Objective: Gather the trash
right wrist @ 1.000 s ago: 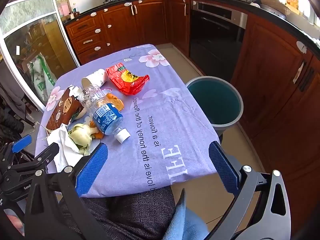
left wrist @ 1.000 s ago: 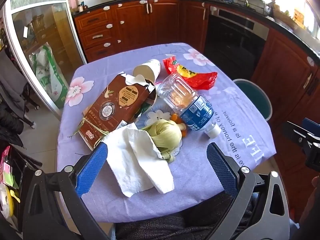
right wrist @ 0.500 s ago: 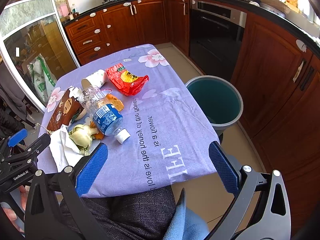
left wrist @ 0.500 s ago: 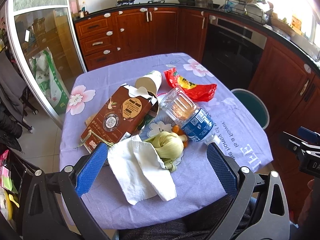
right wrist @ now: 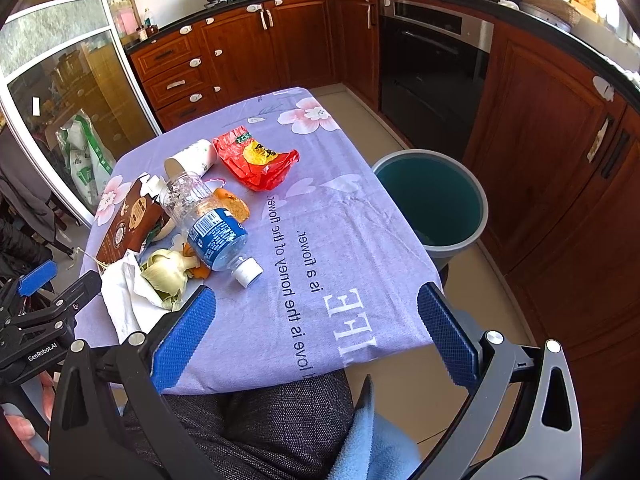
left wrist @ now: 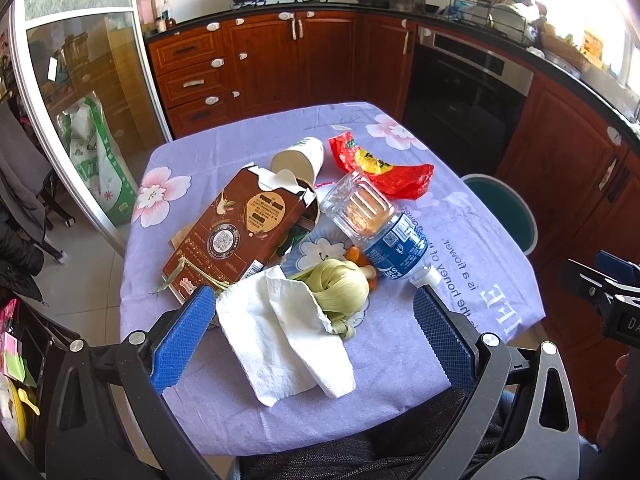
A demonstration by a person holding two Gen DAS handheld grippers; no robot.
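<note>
Trash lies on a purple flowered tablecloth point(left wrist: 240, 148): a white paper napkin point(left wrist: 288, 340), pale green corn husk point(left wrist: 340, 286), a plastic water bottle point(left wrist: 380, 224) on its side, a torn brown carton point(left wrist: 240, 232), a paper cup point(left wrist: 300, 156), a red snack bag point(left wrist: 380, 168) and orange peel point(right wrist: 234, 206). A grey bin point(right wrist: 436, 204) with a teal inside stands on the floor right of the table. My left gripper point(left wrist: 316, 336) is open above the napkin at the near edge. My right gripper point(right wrist: 316, 336) is open and empty over the near right part of the cloth.
Wooden kitchen cabinets point(left wrist: 280, 64) and a black oven point(right wrist: 432, 76) line the far side and right. A glass sliding door point(left wrist: 80, 120) is at the left. The person's lap point(right wrist: 248, 428) is at the near table edge.
Both grippers have drawn back and risen slightly, so the table looks a little farther off. Both stay open and empty. No trash has moved.
</note>
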